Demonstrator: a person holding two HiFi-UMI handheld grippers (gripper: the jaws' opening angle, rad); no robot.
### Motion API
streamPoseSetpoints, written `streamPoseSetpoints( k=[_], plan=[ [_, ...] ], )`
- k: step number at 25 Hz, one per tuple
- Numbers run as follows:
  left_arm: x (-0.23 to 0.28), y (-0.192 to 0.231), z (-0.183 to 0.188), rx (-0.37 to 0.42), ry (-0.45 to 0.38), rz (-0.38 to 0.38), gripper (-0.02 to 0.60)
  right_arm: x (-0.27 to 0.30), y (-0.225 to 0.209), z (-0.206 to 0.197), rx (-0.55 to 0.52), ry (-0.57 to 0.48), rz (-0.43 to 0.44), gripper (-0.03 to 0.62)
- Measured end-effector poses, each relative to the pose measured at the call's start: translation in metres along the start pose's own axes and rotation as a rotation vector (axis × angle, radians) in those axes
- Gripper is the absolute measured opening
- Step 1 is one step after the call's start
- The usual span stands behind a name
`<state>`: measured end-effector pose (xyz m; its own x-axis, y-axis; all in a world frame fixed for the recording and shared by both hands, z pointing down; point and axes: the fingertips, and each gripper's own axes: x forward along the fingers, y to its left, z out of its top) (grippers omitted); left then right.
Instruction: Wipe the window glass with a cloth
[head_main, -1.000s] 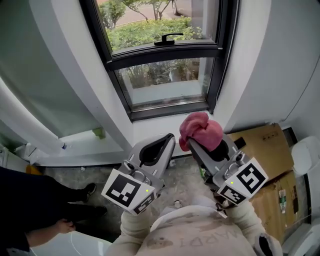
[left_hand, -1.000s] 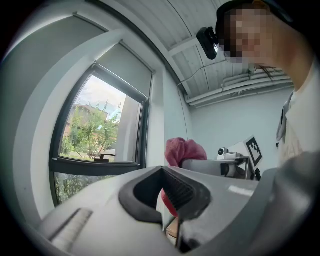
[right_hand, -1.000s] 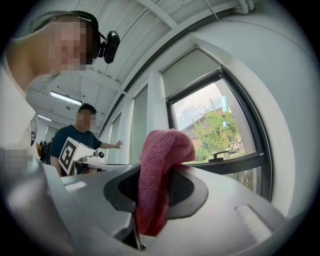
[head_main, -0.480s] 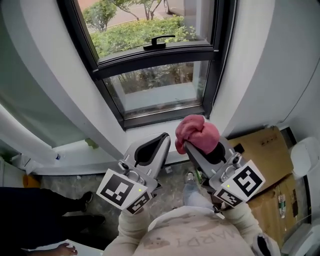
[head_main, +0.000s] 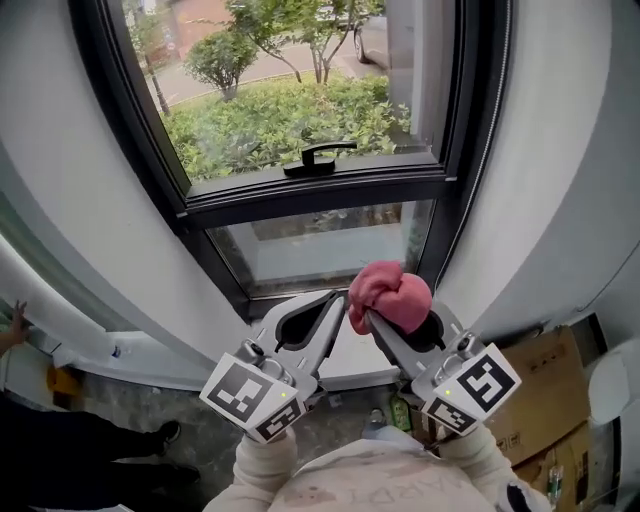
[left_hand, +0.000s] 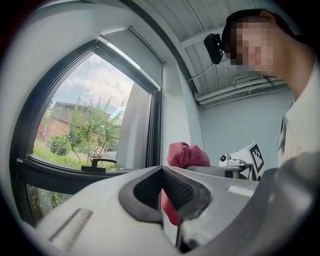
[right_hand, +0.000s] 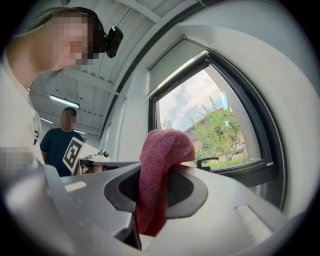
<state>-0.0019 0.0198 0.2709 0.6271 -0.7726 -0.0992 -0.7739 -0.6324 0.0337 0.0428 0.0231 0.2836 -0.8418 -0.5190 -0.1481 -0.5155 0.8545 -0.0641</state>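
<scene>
A black-framed window fills the head view, with an upper glass pane (head_main: 290, 100) over greenery, a black handle (head_main: 318, 158) on the crossbar and a lower pane (head_main: 320, 245). My right gripper (head_main: 372, 318) is shut on a bunched pink cloth (head_main: 392, 297), held just in front of the lower pane's bottom right. The cloth (right_hand: 162, 150) drapes over the closed jaws in the right gripper view. My left gripper (head_main: 335, 300) hangs beside it on the left, shut with nothing in it. Its jaws (left_hand: 161, 169) meet at the tips, and the cloth (left_hand: 185, 155) shows behind them.
White wall panels flank the window on both sides. A cardboard box (head_main: 540, 400) lies on the floor at the lower right. A person in dark clothes (right_hand: 62, 140) stands behind me, and dark trouser legs (head_main: 60, 460) show at the lower left. A white ledge (head_main: 130, 350) runs along the left.
Both grippers have come up closer to the window, which now fills more of the view with its upper pane showing. The cloth stays clamped in the right gripper.
</scene>
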Motion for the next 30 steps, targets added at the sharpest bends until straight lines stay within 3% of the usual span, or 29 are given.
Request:
streamPoseSetpoints(
  k=[6,12,17,23,30],
  plan=[
    [0.065,0.028,0.005,0.014,-0.013,0.012,0.0,0.02,-0.065,0.012,0.003,-0.013,0.025,0.11],
    [0.09,0.063,-0.002,-0.006,0.004,0.054,0.0,0.052,-0.096,-0.002,0.061,0.002,0.063,0.11],
    [0.1,0.098,0.001,-0.016,-0.016,0.065,0.0,0.08,-0.119,-0.005,0.076,0.015,0.029,0.11],
    [0.096,0.143,0.005,0.002,-0.017,0.072,0.001,0.143,-0.137,0.015,-0.025,0.028,-0.014,0.106],
    [0.071,0.205,0.012,0.016,-0.028,0.085,0.0,0.275,-0.151,0.09,-0.206,-0.003,-0.065,0.106]
  ],
)
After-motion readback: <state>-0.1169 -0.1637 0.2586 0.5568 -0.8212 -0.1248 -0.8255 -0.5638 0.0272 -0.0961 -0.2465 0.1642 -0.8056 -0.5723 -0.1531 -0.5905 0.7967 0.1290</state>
